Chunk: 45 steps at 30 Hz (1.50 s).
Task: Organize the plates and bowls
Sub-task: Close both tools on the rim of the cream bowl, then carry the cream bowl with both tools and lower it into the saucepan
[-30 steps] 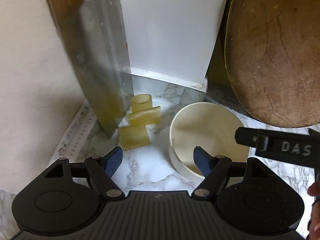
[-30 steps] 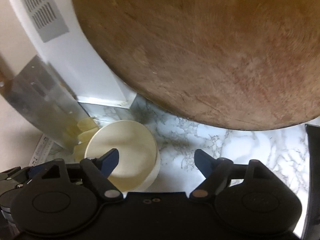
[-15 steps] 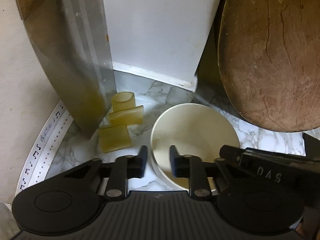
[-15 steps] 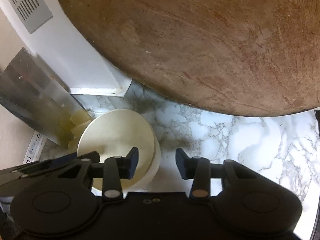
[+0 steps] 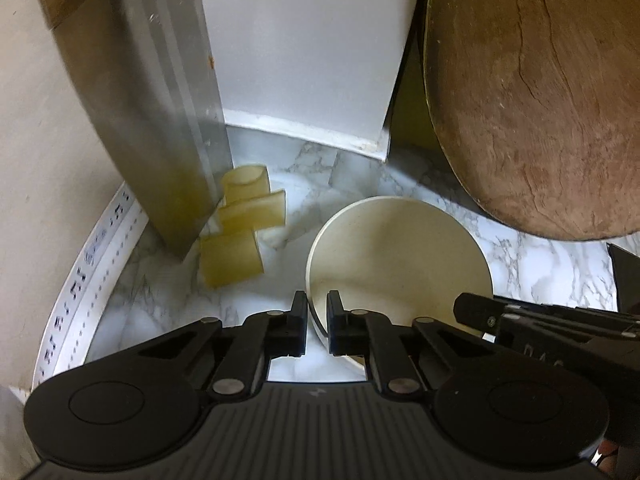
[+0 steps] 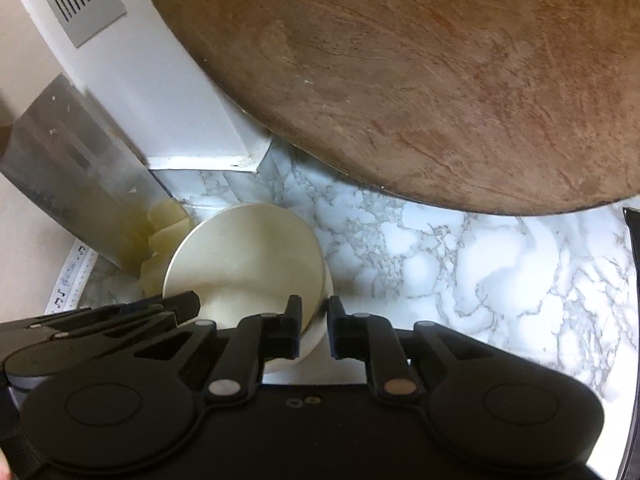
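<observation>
A cream bowl (image 5: pixel 400 256) stands on the marble counter (image 5: pixel 160 300), apparently stacked on another cream bowl whose edge shows below it. My left gripper (image 5: pixel 317 320) is shut on the bowl's near left rim, one finger inside and one outside. The bowl also shows in the right wrist view (image 6: pixel 248 256), where my right gripper (image 6: pixel 314 328) is shut on its near right rim. Each gripper's body shows at the edge of the other's view.
A big round wooden board (image 5: pixel 540 100) leans at the right, close behind the bowl. A steel cleaver (image 5: pixel 160 120) leans at the left over several pale yellow blocks (image 5: pixel 232 264). A white box (image 5: pixel 308 52) stands at the back. A ruler (image 5: pixel 80 280) lies at the left edge.
Both grippers went from wide open to shut, closing on opposite sides of the bowl's near rim. Both views moved slightly closer to the bowl.
</observation>
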{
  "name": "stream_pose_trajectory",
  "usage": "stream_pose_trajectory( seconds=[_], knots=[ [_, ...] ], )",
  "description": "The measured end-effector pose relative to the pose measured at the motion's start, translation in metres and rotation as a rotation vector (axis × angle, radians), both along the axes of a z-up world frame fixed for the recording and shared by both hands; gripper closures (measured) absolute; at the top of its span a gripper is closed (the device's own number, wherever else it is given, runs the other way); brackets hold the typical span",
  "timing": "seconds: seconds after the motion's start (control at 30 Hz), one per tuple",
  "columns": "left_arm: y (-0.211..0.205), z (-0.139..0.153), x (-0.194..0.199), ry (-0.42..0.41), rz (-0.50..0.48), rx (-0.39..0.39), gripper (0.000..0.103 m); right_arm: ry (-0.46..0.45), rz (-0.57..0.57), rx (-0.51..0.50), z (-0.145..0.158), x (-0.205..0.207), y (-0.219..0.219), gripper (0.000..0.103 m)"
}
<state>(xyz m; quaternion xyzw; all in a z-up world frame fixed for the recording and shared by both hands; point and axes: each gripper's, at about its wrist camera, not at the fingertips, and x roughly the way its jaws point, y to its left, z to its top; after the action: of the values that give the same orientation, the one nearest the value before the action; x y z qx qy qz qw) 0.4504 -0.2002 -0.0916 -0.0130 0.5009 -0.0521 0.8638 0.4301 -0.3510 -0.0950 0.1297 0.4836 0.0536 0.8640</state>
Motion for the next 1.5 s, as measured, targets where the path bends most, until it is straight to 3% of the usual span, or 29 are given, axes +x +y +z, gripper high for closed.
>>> stream_pose_trajectory(
  seconds=[0.3, 1.03, 1.5],
  knots=[
    [0.012, 0.015, -0.034, -0.021, -0.017, -0.008, 0.094, -0.027, 0.004, -0.005, 0.018, -0.031, 0.003, 0.090],
    [0.082, 0.107, -0.149, -0.114, -0.012, 0.004, 0.094, -0.129, 0.077, -0.002, 0.112, -0.142, 0.060, 0.089],
    [0.150, 0.120, -0.229, -0.093, 0.085, 0.024, 0.094, -0.146, 0.200, 0.000, 0.136, -0.204, 0.127, 0.089]
  ],
)
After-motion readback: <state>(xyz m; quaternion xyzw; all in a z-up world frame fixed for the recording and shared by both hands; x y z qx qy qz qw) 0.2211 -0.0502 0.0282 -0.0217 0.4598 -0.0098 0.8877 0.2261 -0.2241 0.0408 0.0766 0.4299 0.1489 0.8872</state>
